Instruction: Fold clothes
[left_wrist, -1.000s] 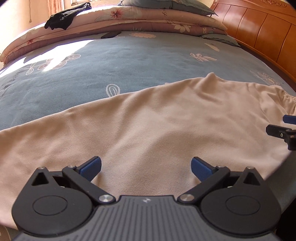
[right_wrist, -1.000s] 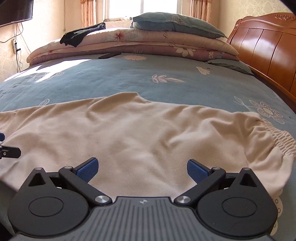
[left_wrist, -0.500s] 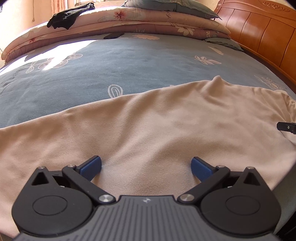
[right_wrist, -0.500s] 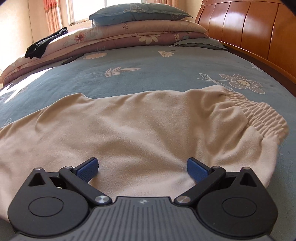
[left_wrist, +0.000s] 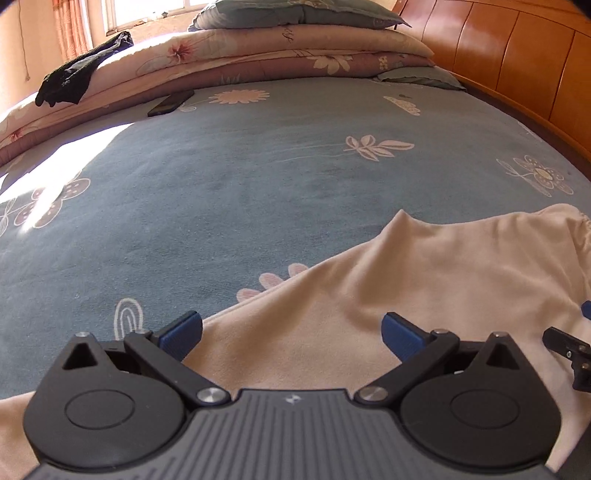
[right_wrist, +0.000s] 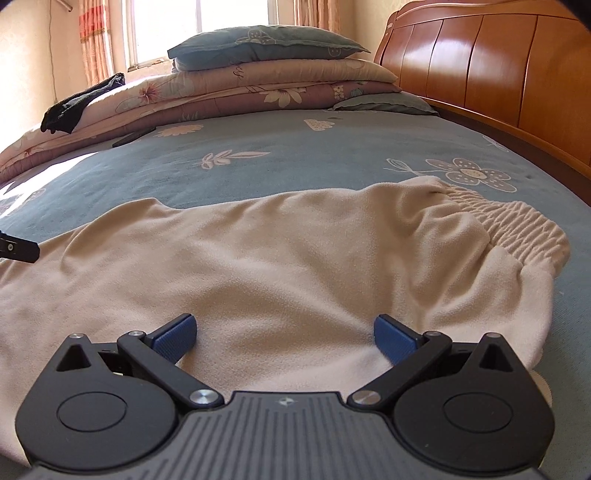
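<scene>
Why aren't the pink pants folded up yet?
The pants still lie spread flat on the blue bed cover, waistband to the right. Both tools, left and right, are open and hold nothing.

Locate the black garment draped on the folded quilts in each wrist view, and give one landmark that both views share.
Left wrist: black garment at upper left, on the quilt stack's left end.
Right wrist: black garment at upper left, on the same quilt edge.
Shared landmark: the blue-grey pillow atop the stack.
</scene>
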